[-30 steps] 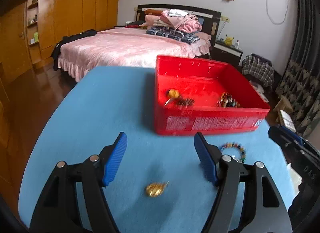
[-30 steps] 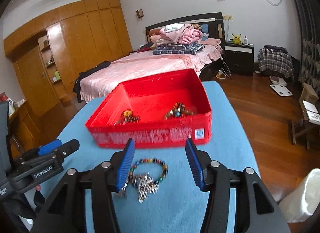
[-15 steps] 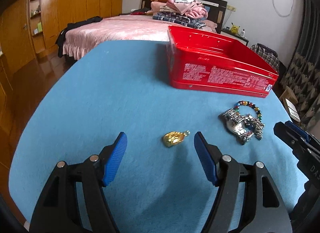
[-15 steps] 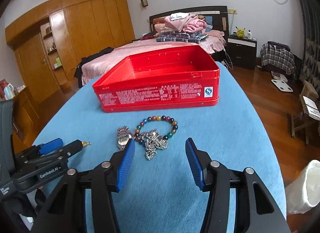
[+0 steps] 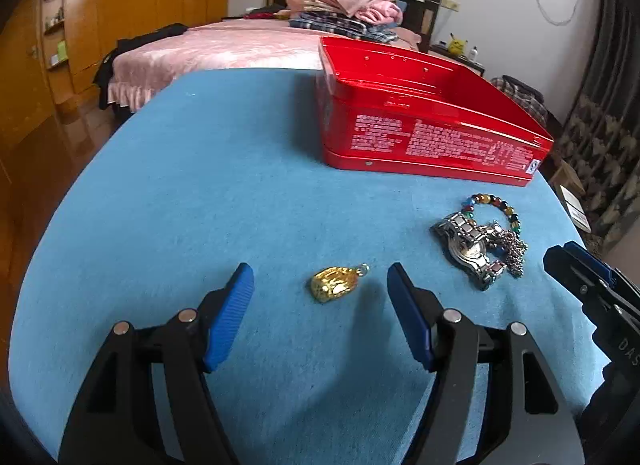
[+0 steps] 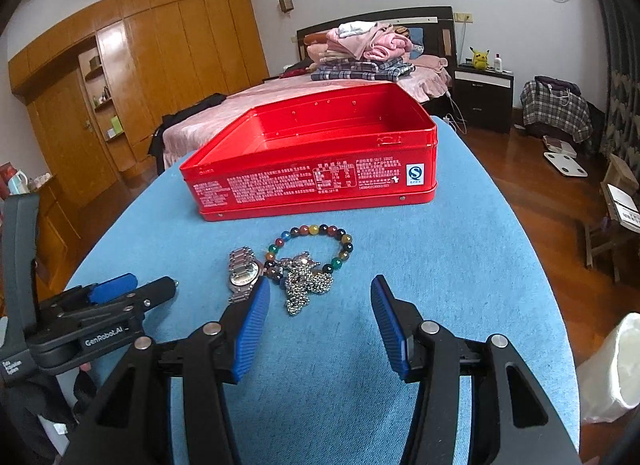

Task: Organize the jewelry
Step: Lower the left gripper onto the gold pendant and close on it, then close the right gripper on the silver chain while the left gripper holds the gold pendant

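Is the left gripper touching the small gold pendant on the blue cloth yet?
Apart. In the left wrist view, the gold pendant lies between the left gripper's open blue pads, with blue cloth showing on both sides.

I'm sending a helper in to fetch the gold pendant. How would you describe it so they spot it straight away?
Find the red tin box on the blue table cover. In front of it, left of the tangle of silver watch, chain and beaded bracelet, the gold pendant lies alone. It is the only gold piece, a small lump with a tiny ring at one end.

Right tool (image 6: 320,295) open over silver chain (image 6: 306,285), bead bracelet (image 6: 320,243), watch (image 6: 243,273), red tin (image 6: 312,181) behind
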Available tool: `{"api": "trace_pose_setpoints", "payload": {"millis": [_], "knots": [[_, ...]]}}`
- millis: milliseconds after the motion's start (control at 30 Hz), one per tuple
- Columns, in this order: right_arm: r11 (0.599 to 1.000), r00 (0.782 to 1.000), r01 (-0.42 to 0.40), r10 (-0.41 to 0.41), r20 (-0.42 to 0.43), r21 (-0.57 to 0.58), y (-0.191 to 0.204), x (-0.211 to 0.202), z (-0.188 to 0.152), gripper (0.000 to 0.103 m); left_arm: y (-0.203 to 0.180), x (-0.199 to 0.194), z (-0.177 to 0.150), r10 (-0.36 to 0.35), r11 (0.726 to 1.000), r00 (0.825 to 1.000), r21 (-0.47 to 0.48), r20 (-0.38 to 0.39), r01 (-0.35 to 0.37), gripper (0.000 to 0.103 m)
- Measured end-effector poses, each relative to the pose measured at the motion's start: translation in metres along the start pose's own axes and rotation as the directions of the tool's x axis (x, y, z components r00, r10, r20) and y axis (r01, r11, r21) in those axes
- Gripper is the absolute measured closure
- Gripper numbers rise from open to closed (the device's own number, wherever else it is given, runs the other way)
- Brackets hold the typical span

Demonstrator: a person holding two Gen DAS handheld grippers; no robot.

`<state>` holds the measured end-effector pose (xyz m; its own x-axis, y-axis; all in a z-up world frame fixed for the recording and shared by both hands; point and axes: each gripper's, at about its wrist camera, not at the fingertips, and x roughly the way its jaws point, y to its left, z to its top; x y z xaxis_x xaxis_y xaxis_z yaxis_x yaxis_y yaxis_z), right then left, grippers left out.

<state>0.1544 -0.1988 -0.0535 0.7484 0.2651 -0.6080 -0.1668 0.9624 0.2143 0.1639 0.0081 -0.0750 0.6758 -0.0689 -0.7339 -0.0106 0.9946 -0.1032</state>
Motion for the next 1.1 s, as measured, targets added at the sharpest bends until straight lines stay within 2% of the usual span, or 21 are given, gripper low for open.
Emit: {"api": "trace_pose_setpoints", "payload": {"millis": [33,100,167,233,333,433,567,867,933,967,1000,1100], "knots": [[1.000,1.000,0.000,0.000,-0.001,0.002,0.000,0.000,0.000,0.051,0.000,0.000,0.000,-0.002,1.000,1.000,0.001,0.000,0.002,0.037],[1.000,1.000,0.000,0.000,-0.004,0.005,0.001,0.001,0.001,0.051,-0.002,-0.001,-0.002,-0.021,1.000,1.000,0.014,0.001,0.021,0.047],[1.000,1.000,0.001,-0.001,-0.007,0.011,-0.001,0.002,0.001,0.051,-0.005,-0.002,-0.002,-0.034,0.999,0.999,0.027,-0.004,0.034,0.050],[1.000,1.000,0.001,-0.001,-0.007,0.021,-0.002,0.002,0.001,0.051,-0.007,-0.003,-0.003,-0.080,0.997,0.997,0.022,-0.013,0.080,0.055],[0.999,1.000,-0.001,0.002,-0.011,0.036,-0.005,0.003,0.001,0.051,-0.012,-0.005,-0.004,-0.156,0.988,0.987,0.012,-0.036,0.157,0.057],[0.999,1.000,-0.003,0.003,-0.012,0.042,-0.007,0.003,0.001,0.051,-0.013,-0.005,-0.002,-0.188,0.982,0.982,0.003,-0.034,0.188,0.059],[0.999,1.000,-0.004,0.004,-0.013,0.041,-0.006,0.004,0.001,0.051,-0.015,0.001,-0.002,-0.122,0.992,0.992,0.024,-0.037,0.123,0.059],[0.999,1.000,-0.004,0.004,-0.018,0.032,-0.005,0.004,0.001,0.051,-0.020,0.010,0.002,-0.084,0.995,0.996,0.049,-0.029,0.085,0.059],[1.000,1.000,-0.003,0.004,-0.019,0.031,-0.004,0.005,0.001,0.051,-0.020,0.009,0.000,-0.080,0.995,0.996,0.050,-0.024,0.081,0.067],[1.000,1.000,-0.003,0.004,-0.021,0.029,-0.004,0.005,0.001,0.051,-0.020,0.009,0.000,-0.082,0.995,0.996,0.050,-0.024,0.083,0.078],[1.000,1.000,-0.003,0.003,-0.020,0.027,-0.003,0.005,0.001,0.051,-0.020,0.008,-0.001,-0.089,0.995,0.996,0.051,-0.025,0.090,0.083],[1.000,1.000,-0.012,0.012,-0.022,0.007,0.000,0.005,0.001,0.051,-0.021,0.005,-0.005,-0.090,0.994,0.996,0.058,-0.020,0.091,0.083]]}}
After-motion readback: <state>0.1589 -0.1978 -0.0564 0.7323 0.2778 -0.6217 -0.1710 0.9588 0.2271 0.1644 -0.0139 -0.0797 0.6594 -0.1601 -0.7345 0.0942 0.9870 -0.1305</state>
